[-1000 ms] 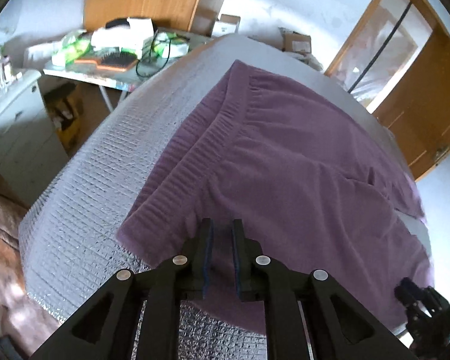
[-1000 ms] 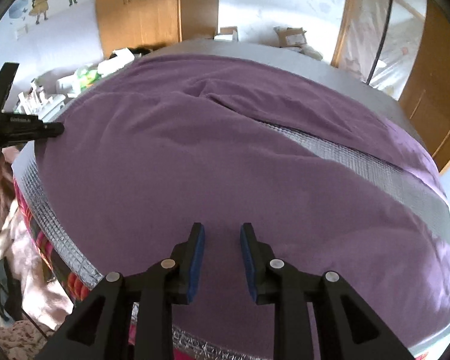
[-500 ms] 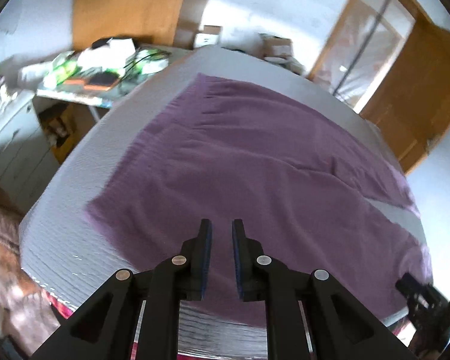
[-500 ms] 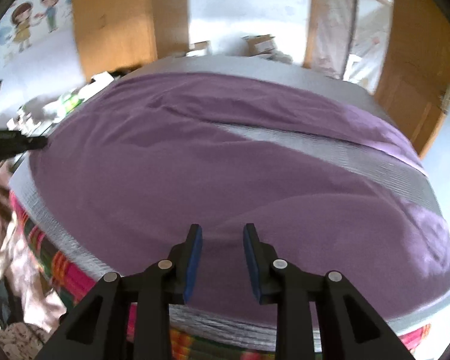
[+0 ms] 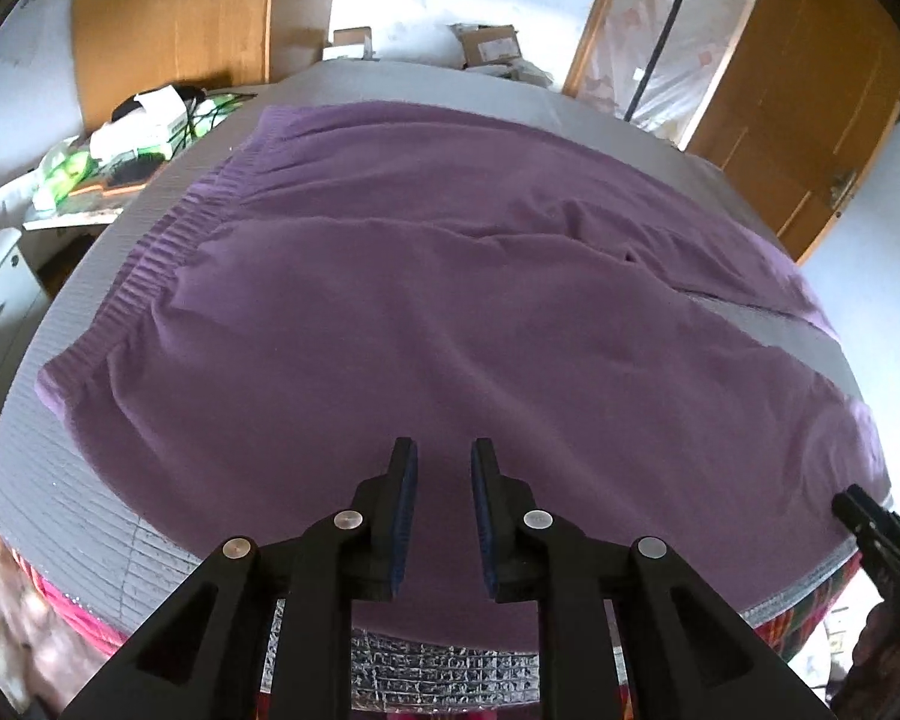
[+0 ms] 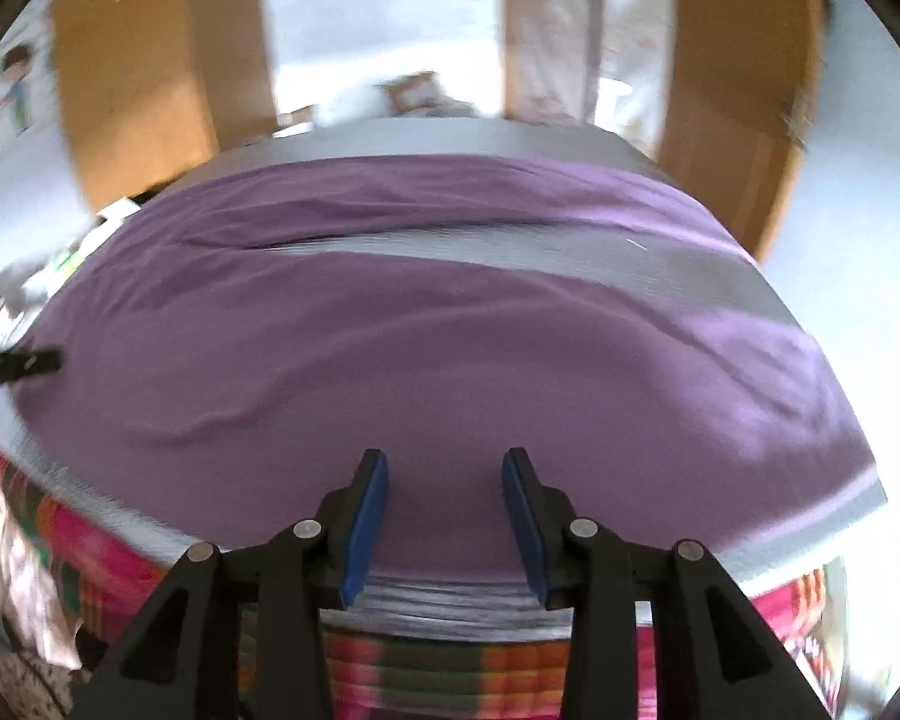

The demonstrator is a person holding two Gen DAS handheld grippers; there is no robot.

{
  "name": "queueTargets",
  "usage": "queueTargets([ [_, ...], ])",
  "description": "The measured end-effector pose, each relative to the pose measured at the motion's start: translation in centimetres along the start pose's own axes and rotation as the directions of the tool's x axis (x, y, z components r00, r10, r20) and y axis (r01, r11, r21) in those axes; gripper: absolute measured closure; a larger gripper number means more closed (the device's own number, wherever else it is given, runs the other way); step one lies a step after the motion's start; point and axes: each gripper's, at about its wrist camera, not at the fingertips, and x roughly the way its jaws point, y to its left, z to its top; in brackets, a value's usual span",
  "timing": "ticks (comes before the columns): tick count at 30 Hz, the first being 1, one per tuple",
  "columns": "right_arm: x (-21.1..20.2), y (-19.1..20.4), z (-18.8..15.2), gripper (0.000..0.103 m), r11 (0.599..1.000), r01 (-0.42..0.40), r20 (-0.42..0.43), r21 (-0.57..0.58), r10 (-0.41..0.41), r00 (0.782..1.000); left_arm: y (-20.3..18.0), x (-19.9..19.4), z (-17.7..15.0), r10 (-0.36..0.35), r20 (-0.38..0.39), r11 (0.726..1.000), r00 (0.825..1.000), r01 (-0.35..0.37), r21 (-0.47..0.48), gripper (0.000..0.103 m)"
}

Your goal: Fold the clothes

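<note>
A pair of purple trousers (image 5: 450, 300) lies spread flat on a grey quilted bed cover (image 5: 60, 498), waistband at the left, legs running to the right. My left gripper (image 5: 444, 468) hovers over the near edge of the fabric; its jaws are opening, a narrow gap with nothing between them. In the right wrist view the same trousers (image 6: 450, 348) fill the bed, a grey strip showing between the two legs. My right gripper (image 6: 444, 474) hangs above the near hem, jaws opening wide and empty. The right gripper's tip (image 5: 870, 516) shows at the left view's right edge.
A cluttered side table (image 5: 120, 144) with boxes and green packets stands left of the bed. Wooden wardrobe (image 5: 174, 18) and doors (image 5: 810, 90) line the far wall. A colourful striped blanket (image 6: 426, 660) hangs below the bed's near edge. Cardboard boxes (image 5: 486, 42) sit beyond the bed.
Both grippers have drawn back from the trousers toward the bed's near edge, so more of the garment shows. Both jaw gaps have widened, the right one much more.
</note>
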Motion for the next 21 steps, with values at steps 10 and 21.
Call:
queueTargets([
  [10,-1.2,-2.9,-0.4,0.063,0.999,-0.014,0.008,0.051,0.013,1.0,1.1,0.4,-0.5,-0.049,0.011,0.998,0.999,0.049,-0.032,0.084],
  [21,0.0,-9.1,4.4,0.063,0.958,0.241,0.104,0.158,-0.258,0.96,-1.2,-1.1,1.5,-0.064,0.076,0.998,0.995,0.063,0.015,0.084],
])
